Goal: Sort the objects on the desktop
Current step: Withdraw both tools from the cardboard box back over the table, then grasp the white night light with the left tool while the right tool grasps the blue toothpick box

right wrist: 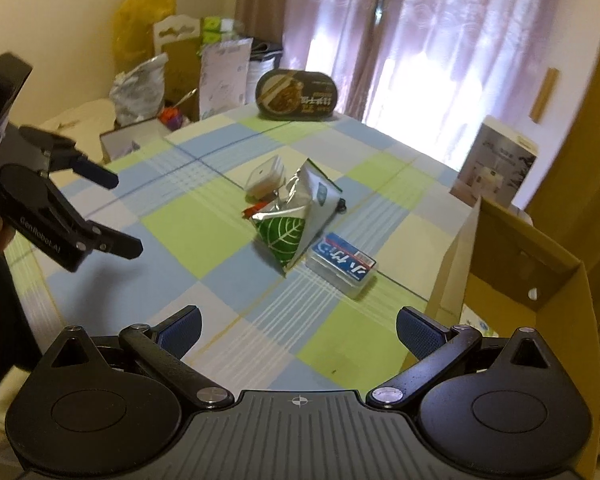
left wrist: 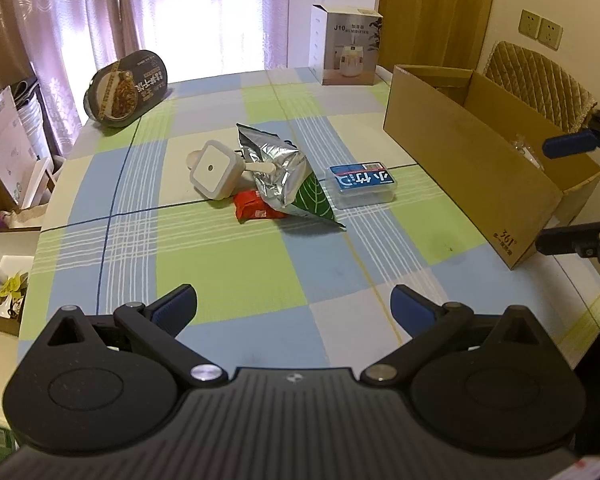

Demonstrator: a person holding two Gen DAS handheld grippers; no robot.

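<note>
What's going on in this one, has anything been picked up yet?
A person holds a gripper in each hand over a checked tablecloth. Both the left gripper and right gripper have open, empty jaws. A foil snack bag, a white square gadget, a red packet and a clear box with a blue label lie mid-table, untouched. An open cardboard box stands to the right.

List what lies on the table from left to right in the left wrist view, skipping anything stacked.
Dark oval noodle bowl → white square night light → silver and green foil snack bag → clear plastic box with blue label → open brown cardboard box.
</note>
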